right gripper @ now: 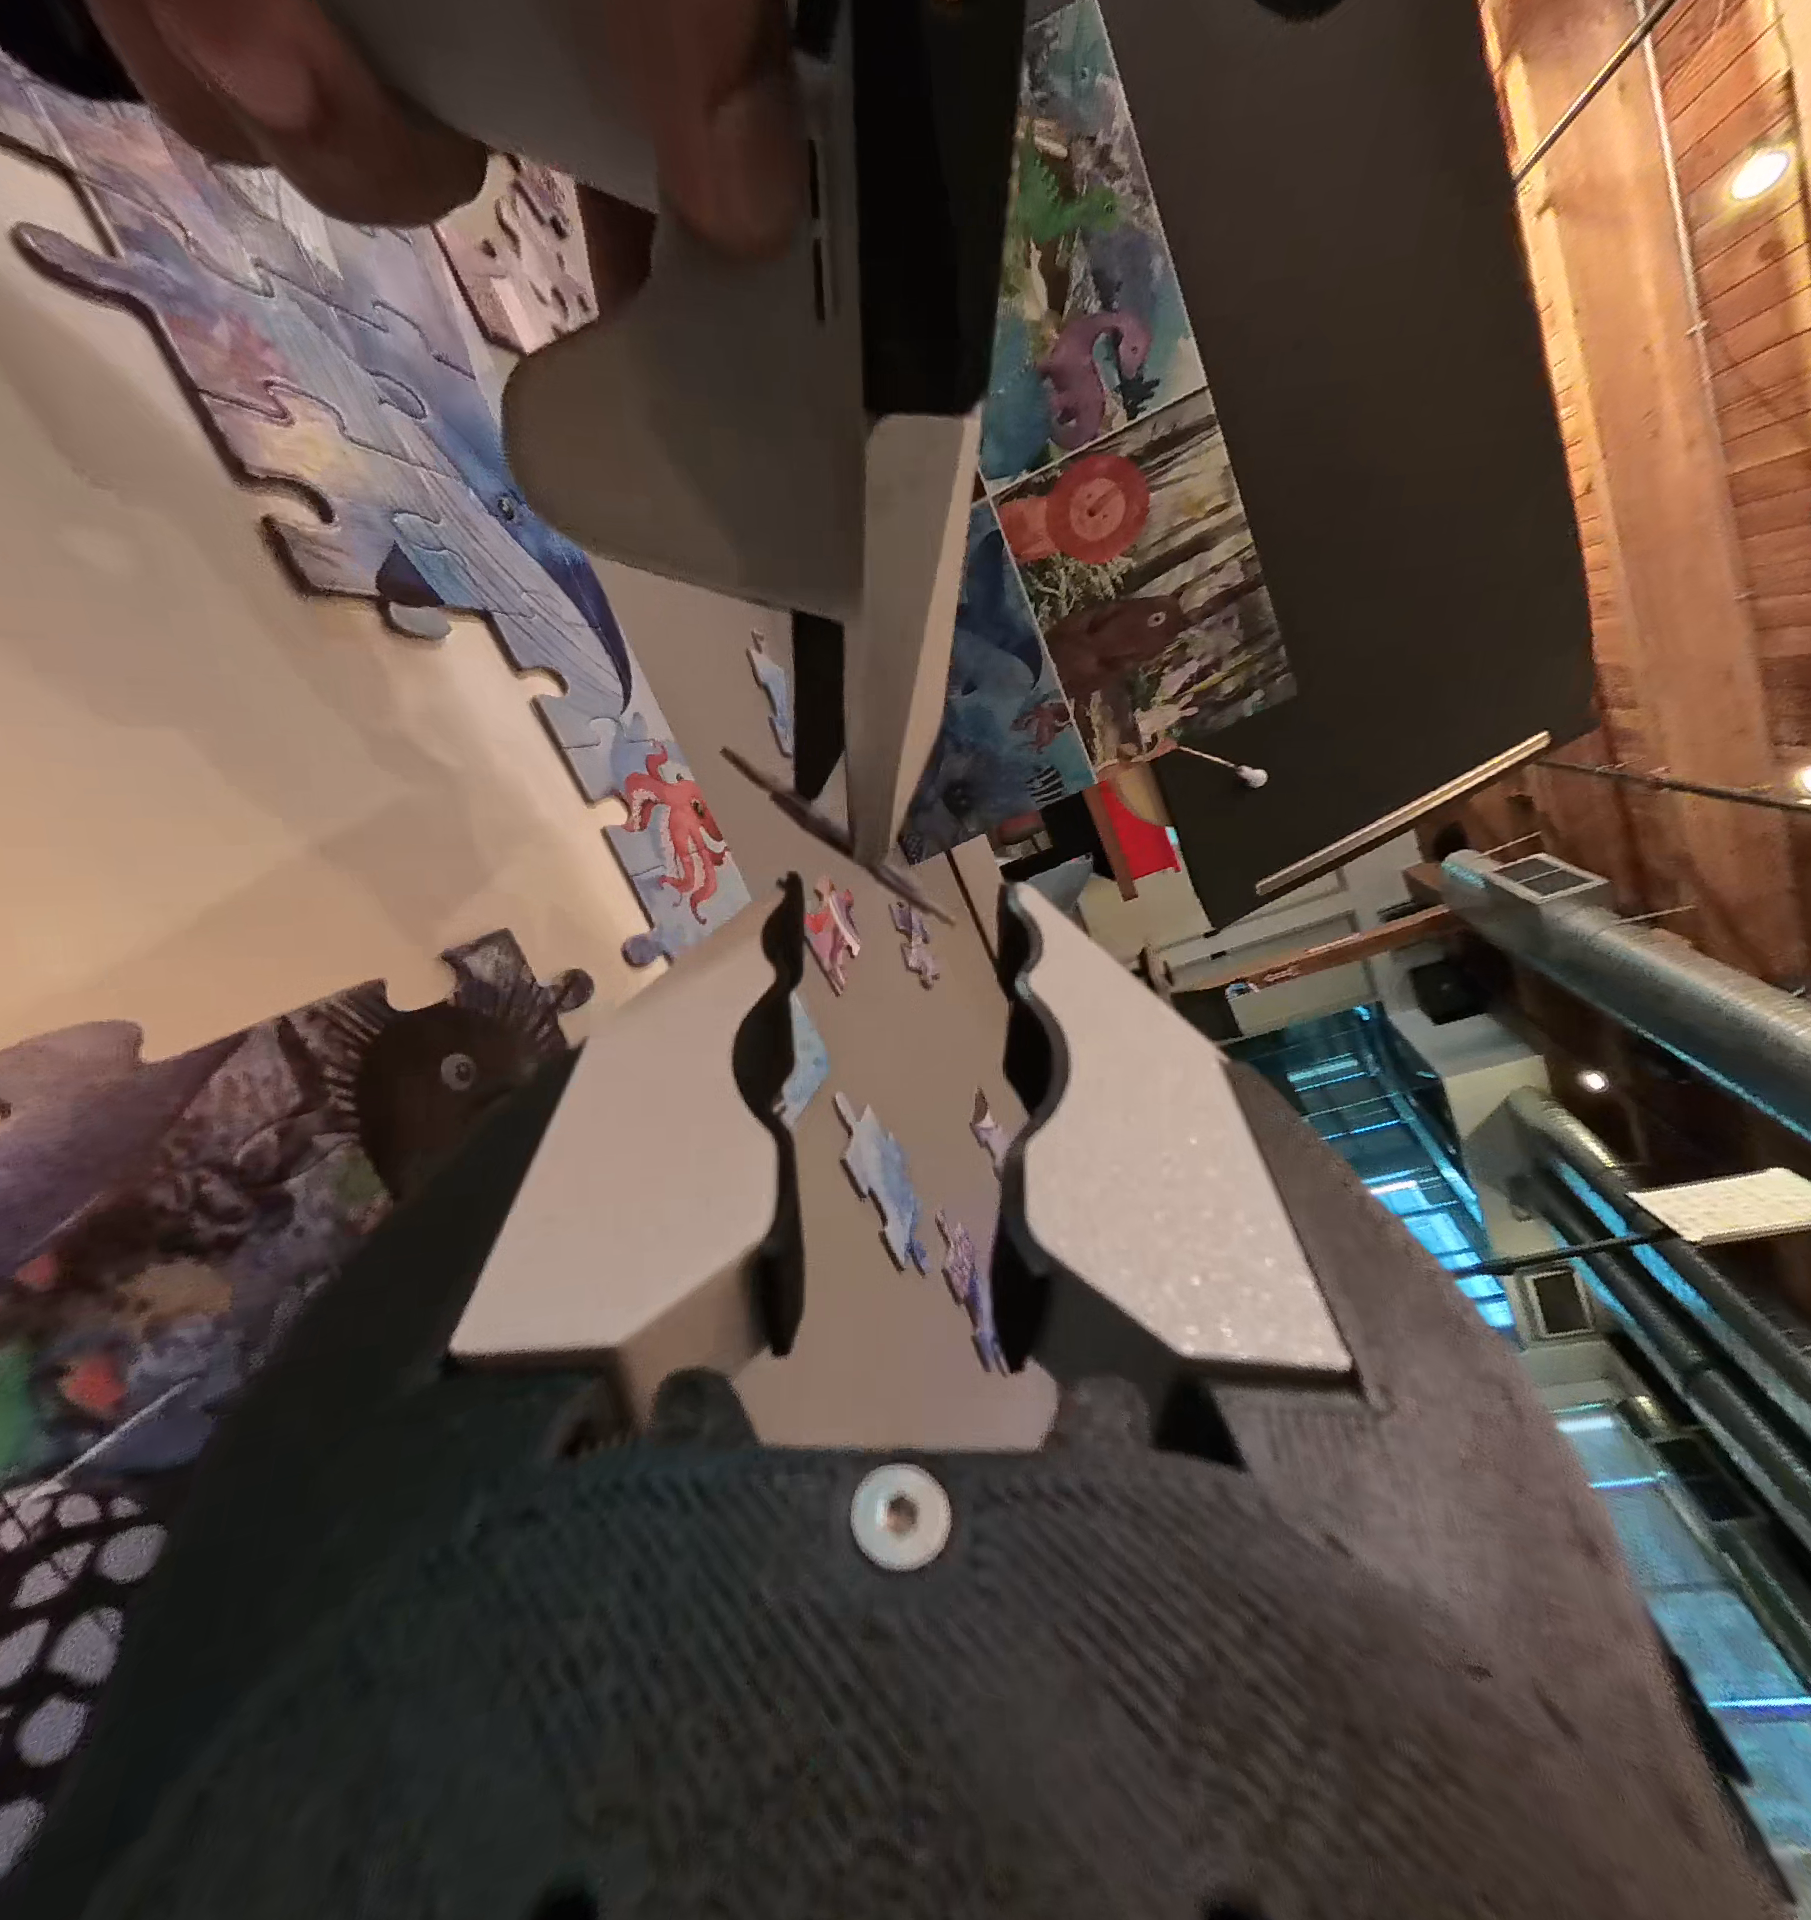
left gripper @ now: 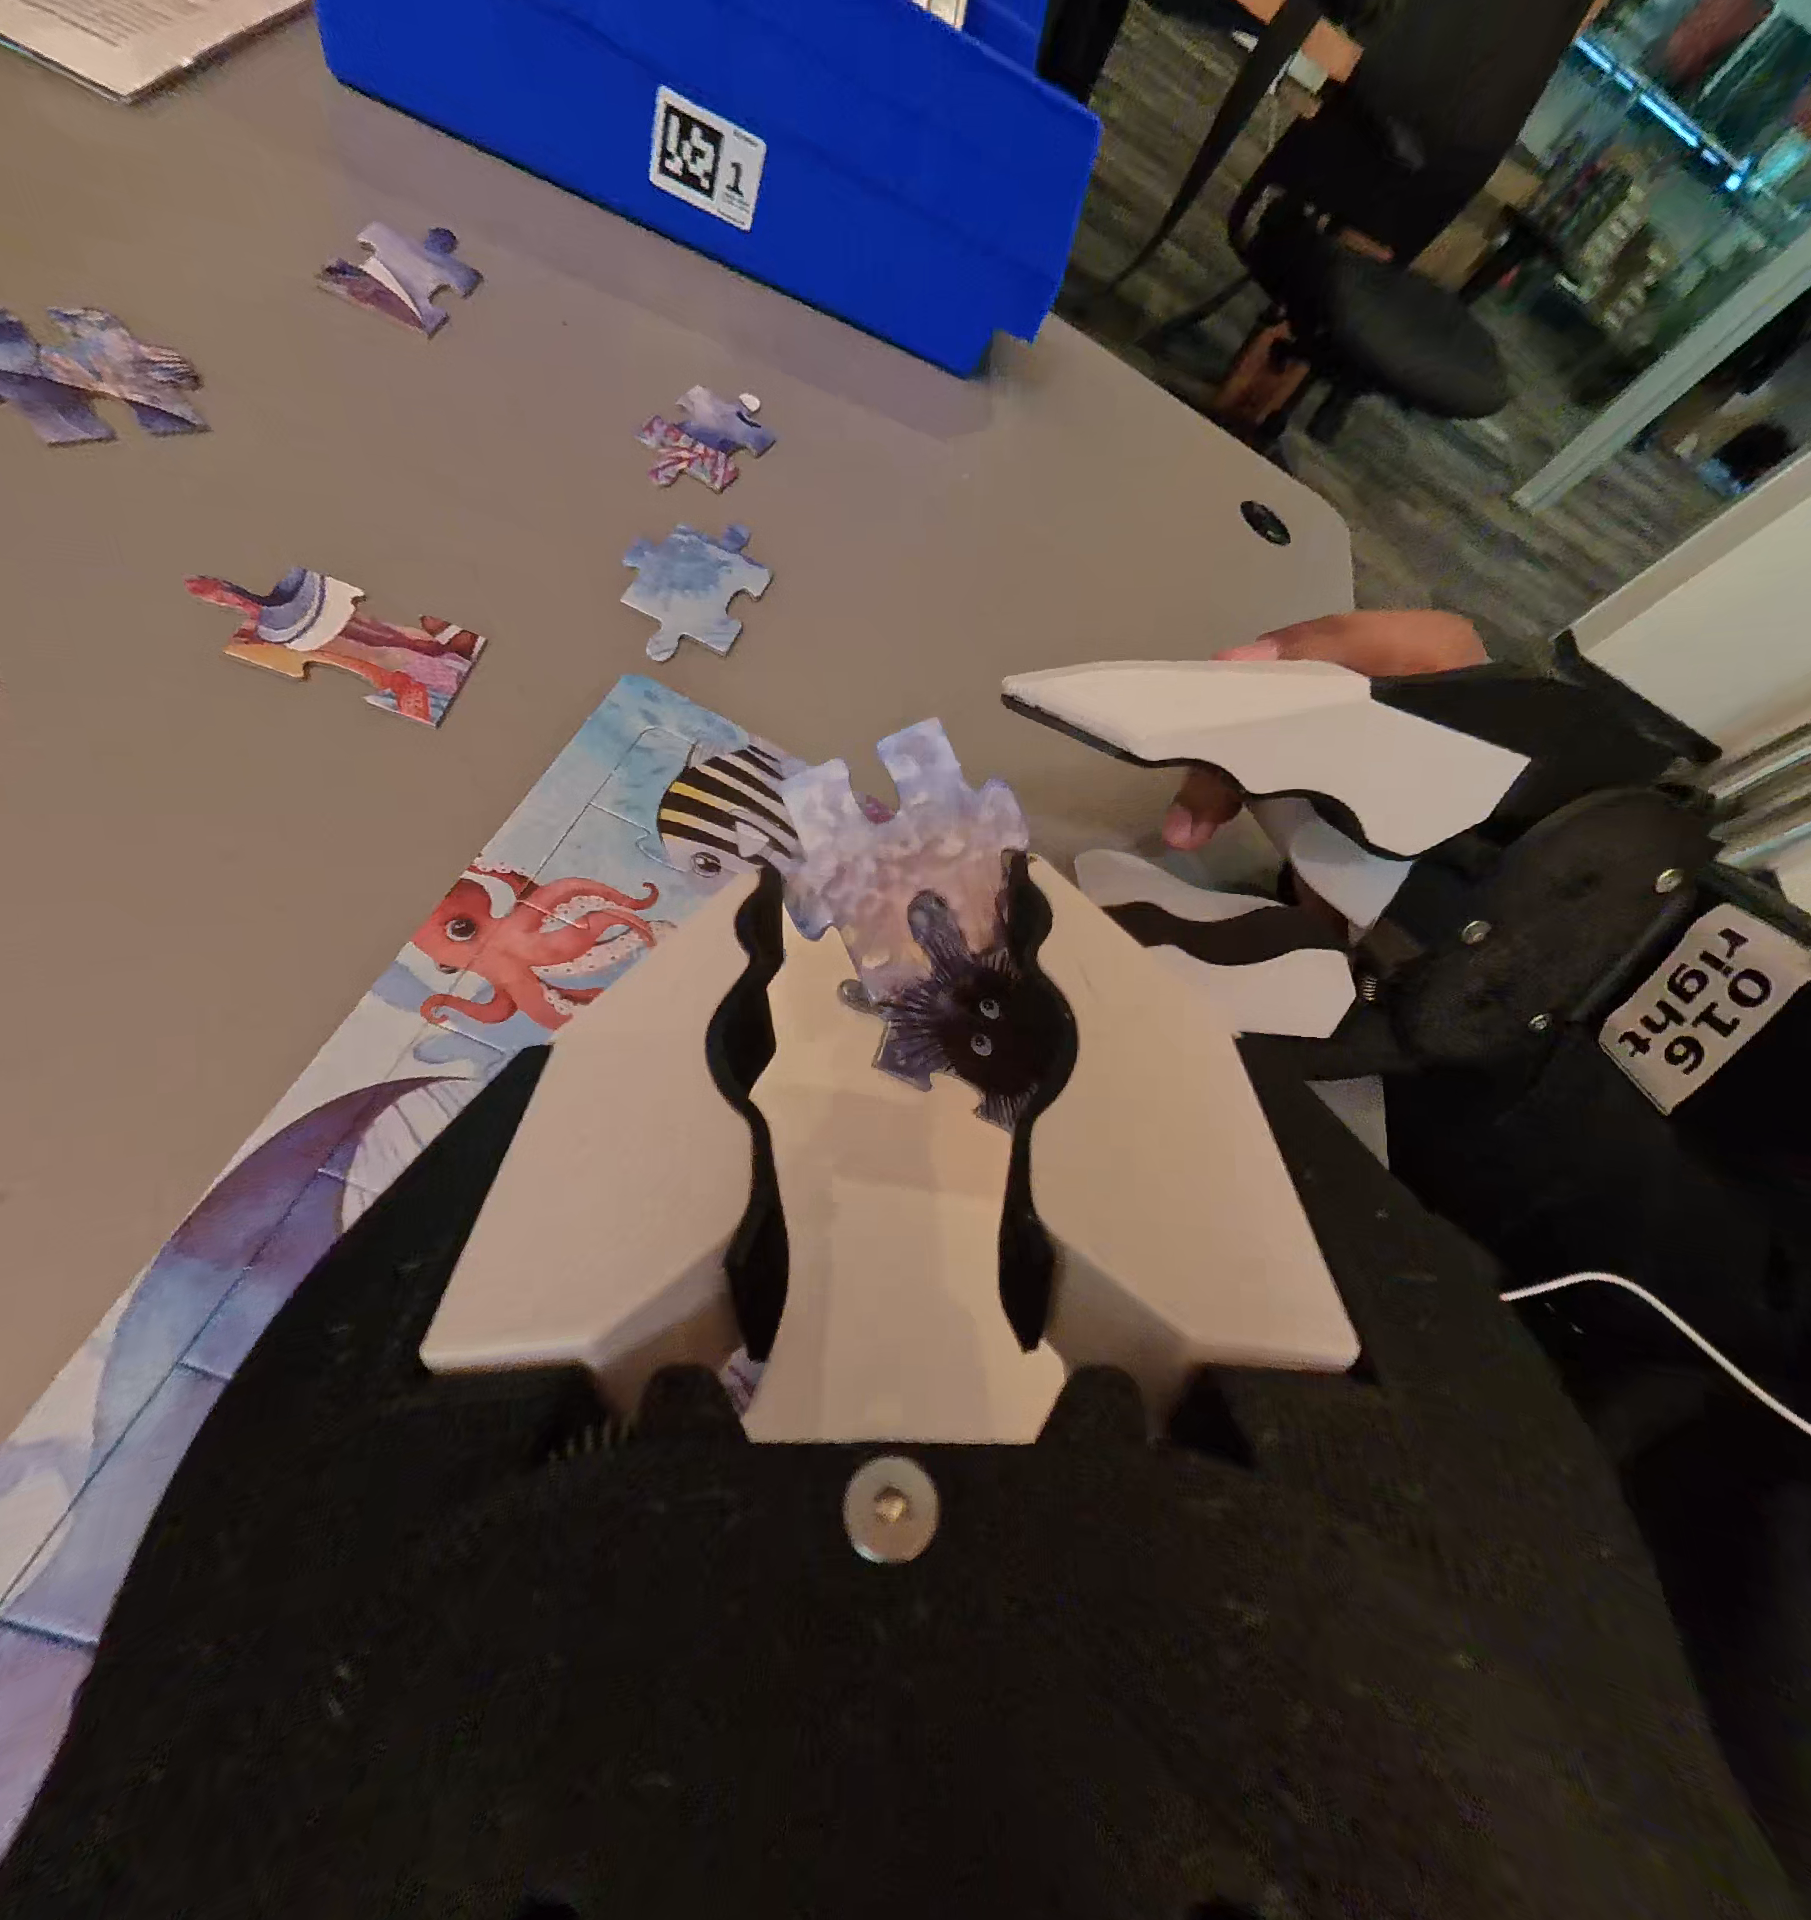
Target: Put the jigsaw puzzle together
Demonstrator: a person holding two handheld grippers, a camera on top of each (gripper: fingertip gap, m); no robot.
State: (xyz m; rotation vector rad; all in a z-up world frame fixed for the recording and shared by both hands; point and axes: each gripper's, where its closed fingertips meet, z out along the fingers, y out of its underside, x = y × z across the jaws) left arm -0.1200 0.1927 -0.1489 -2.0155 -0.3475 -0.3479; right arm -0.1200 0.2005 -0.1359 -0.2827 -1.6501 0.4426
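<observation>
Your left gripper (left gripper: 896, 925) has its jaws shut on a sea urchin piece (left gripper: 916, 904), held up over the puzzle (left gripper: 537, 925). Your right gripper (right gripper: 896, 966) is open and holds nothing. Part of the puzzle is joined; loose pieces (left gripper: 695, 588) wait on the table (left gripper: 465, 499).

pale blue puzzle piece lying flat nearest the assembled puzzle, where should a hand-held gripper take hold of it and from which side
The pale blue piece lies flat and alone on the grey table, so probably come straight down from above. Pinch across its narrower body, between the knobs, one finger on each straight-ish flank. It is thin, so the fingertips would need to touch the table and likely tilt one edge up first.
</observation>
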